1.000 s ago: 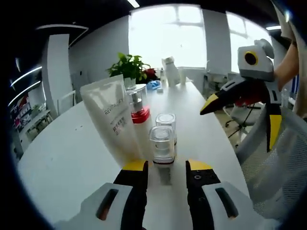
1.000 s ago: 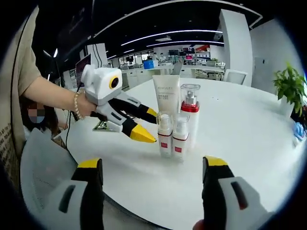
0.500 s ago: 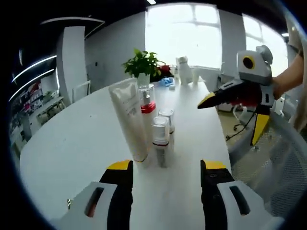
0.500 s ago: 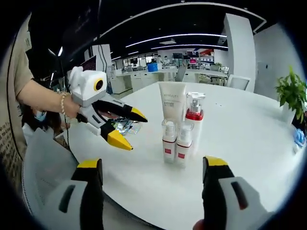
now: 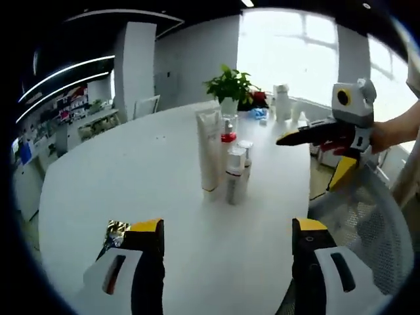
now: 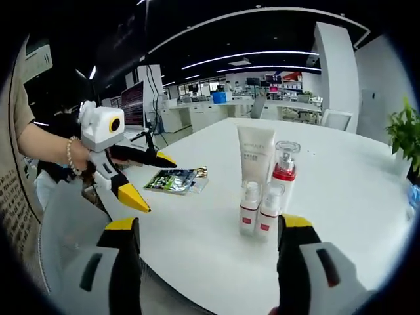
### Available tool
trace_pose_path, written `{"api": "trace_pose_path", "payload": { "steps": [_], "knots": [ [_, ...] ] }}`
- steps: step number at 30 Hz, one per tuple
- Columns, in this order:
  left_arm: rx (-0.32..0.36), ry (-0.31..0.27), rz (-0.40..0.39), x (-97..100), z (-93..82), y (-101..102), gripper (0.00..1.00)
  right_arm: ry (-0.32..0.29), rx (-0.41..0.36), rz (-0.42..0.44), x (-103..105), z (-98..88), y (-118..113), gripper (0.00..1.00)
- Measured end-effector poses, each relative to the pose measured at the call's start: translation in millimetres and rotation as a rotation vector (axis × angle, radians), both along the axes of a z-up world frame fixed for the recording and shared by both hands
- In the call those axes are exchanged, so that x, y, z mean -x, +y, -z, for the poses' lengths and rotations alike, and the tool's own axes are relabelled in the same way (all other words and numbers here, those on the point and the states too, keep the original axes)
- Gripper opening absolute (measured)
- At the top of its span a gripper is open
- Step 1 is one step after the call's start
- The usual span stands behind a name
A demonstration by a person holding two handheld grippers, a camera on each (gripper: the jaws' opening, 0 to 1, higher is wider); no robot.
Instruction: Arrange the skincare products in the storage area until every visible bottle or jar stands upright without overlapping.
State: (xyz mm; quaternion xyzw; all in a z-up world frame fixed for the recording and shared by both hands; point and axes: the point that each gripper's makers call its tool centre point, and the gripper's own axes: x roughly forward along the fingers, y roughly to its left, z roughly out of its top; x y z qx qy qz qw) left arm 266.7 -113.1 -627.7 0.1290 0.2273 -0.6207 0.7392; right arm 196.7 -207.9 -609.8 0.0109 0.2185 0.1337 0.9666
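White table (image 6: 341, 197): foil sachet (image 6: 176, 180) flat beside upright bottles (image 6: 261, 210).

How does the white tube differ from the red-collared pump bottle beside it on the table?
The white tube is opaque, flat and plain white with faint lettering; the pump bottle is clear-topped with a red collar. The white tube tapers downward and stands on its cap, while the pump bottle is cylindrical on a flat base. The white tube's top also stands slightly higher. Both stand upright, side by side, behind the two small bottles on the white table.
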Motion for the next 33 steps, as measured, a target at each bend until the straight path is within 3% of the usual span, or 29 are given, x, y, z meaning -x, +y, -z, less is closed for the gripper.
{"api": "trace_pose_path", "payload": {
  "steps": [17,29,33],
  "knots": [
    [0.03,0.086,-0.231,3.9,-9.0,66.5,0.97,0.013,0.024,-0.084,-1.7,8.3,19.1,0.86],
    [0.004,0.121,-0.331,9.5,0.7,105.6,0.97,0.053,0.012,-0.071,8.0,20.3,18.3,0.86],
    [-0.026,0.104,-0.347,8.5,5.7,115.7,0.96,0.054,0.014,-0.068,7.3,21.2,17.9,0.86]
  ]
}}
